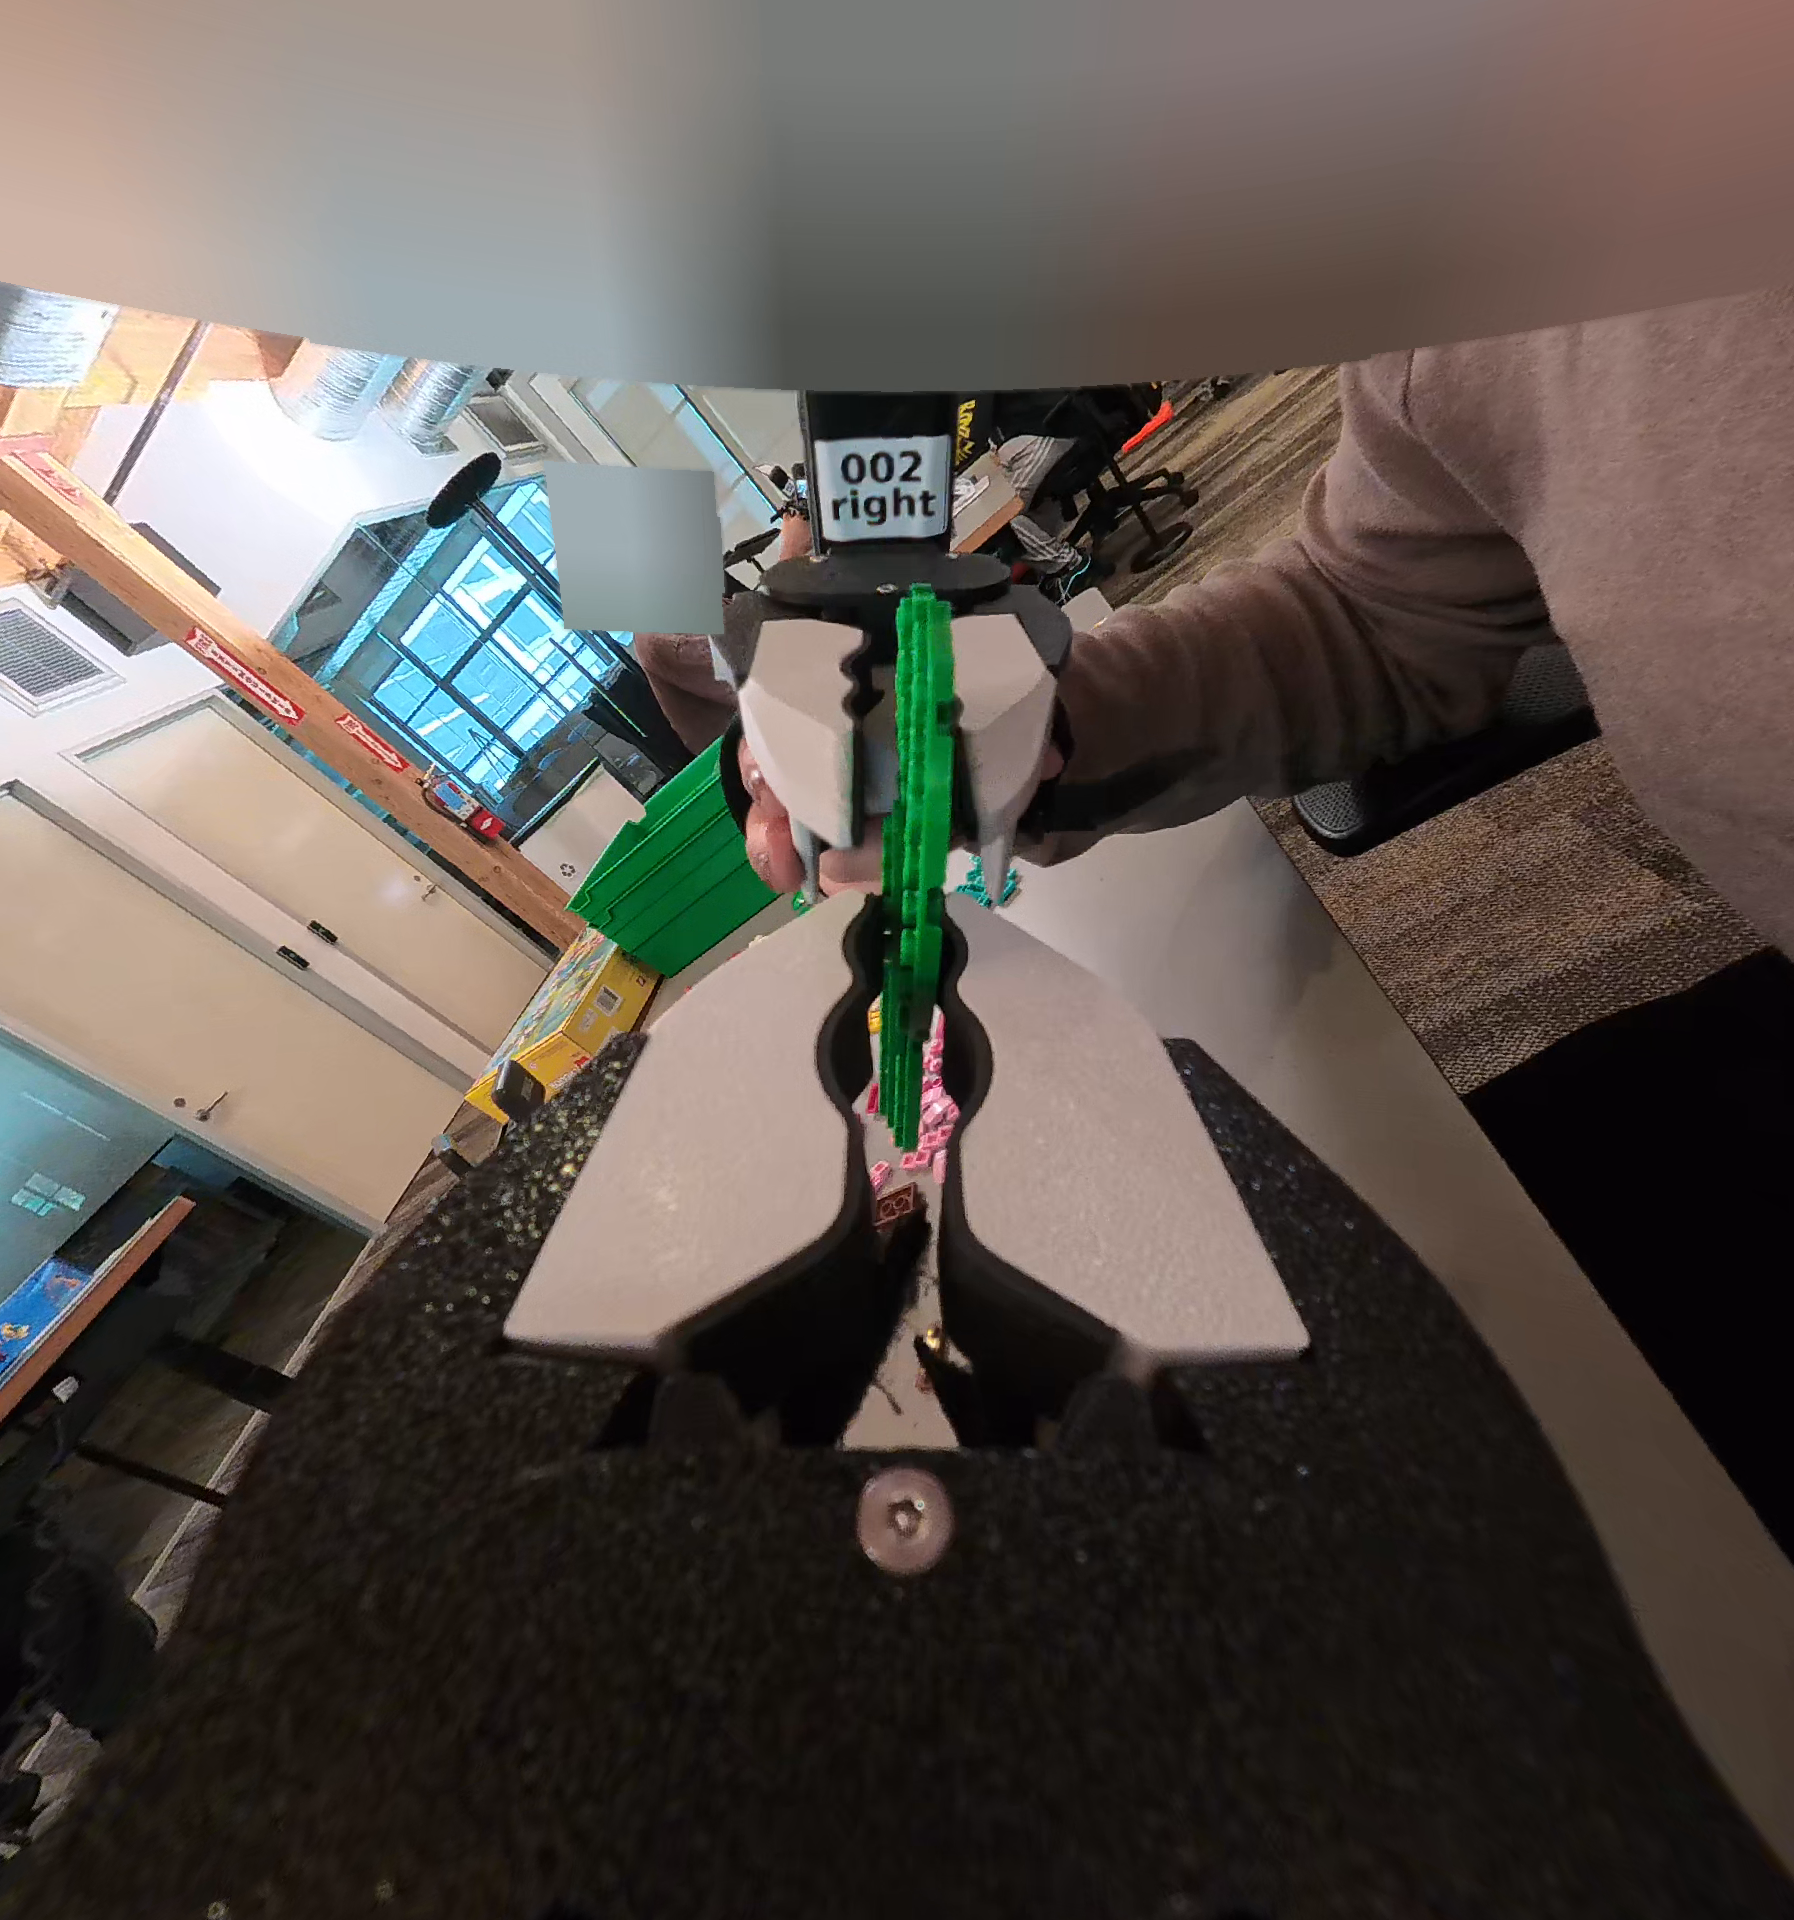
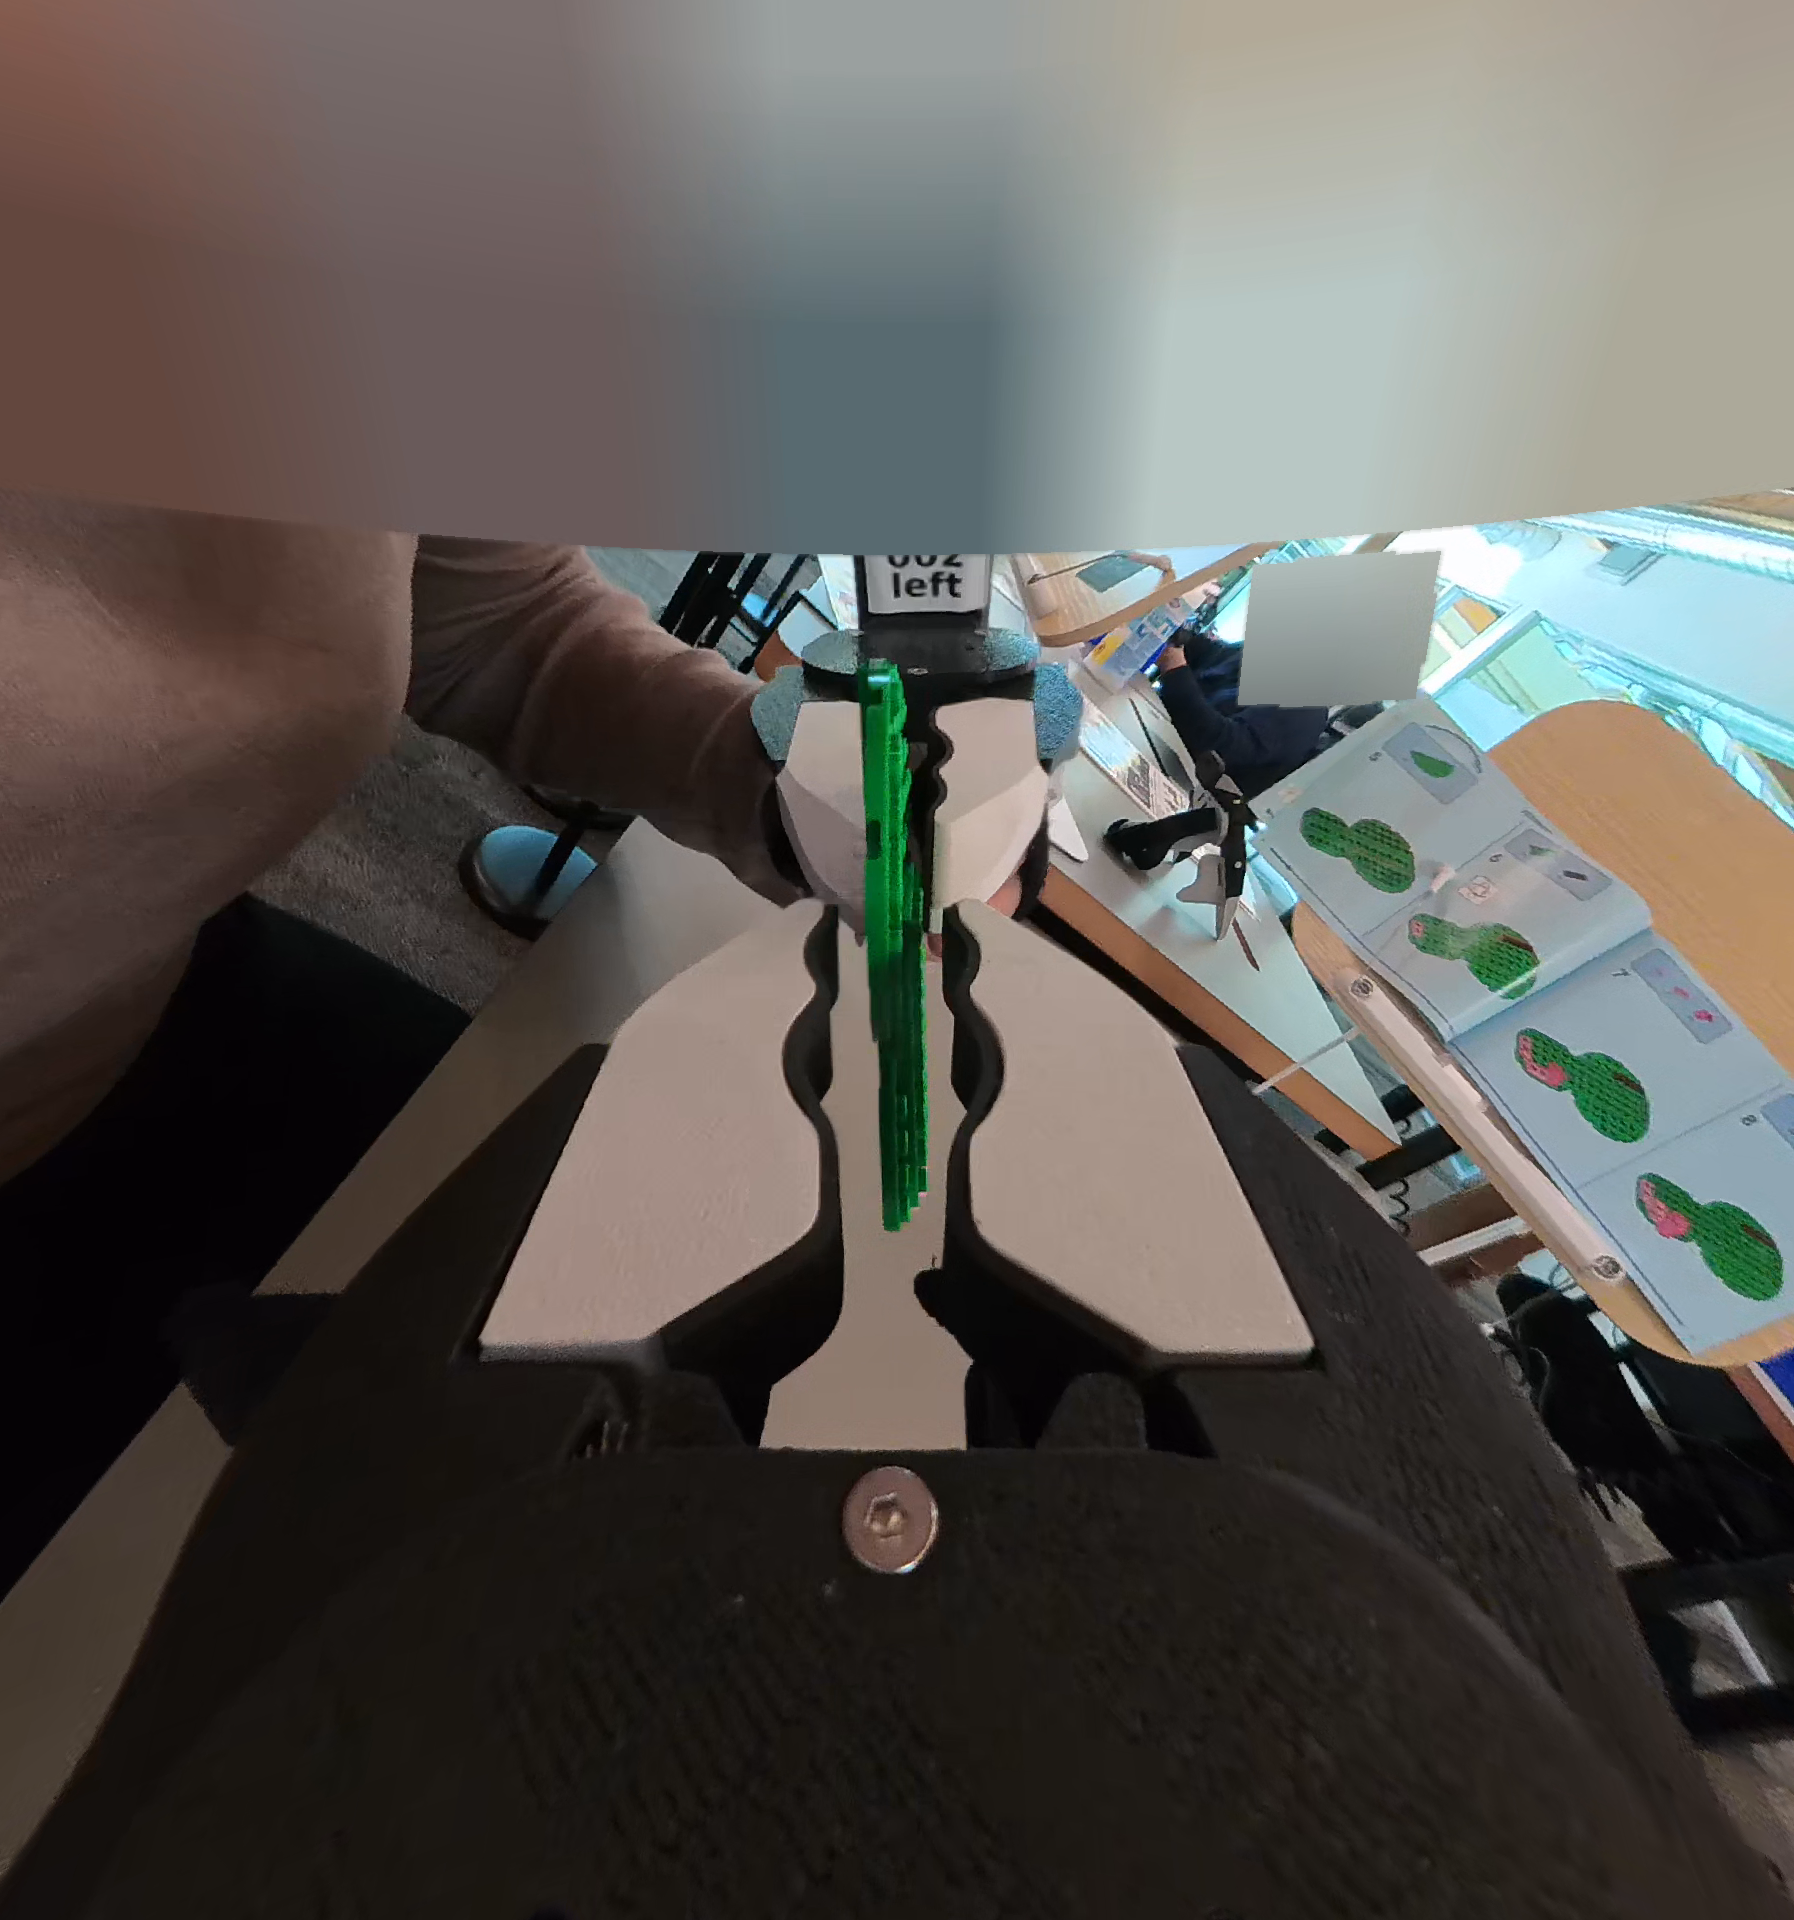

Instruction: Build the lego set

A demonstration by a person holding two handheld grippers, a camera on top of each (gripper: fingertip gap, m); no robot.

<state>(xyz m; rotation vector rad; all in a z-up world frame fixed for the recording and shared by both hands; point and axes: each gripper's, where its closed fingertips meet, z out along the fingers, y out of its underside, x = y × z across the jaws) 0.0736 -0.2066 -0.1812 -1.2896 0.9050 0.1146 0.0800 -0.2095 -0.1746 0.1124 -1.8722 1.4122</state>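
green lego plate [image 1: 914, 831] is up in the air above the worktop [image 1: 1277, 997], seen edge-on, caught between my two grippers facing each other. my left gripper [image 1: 905, 940] has its fingers [image 1: 768, 1060] nearly together, tips pinching the plate's near edge. my right gripper [image 2: 891, 935] sits a bit wider, and i cannot tell if its tips actually bite the plate. pink bricks [image 1: 924, 1122] lie on the worktop beneath the plate. instruction booklet [image 2: 1558, 997] is propped up right of the plate.
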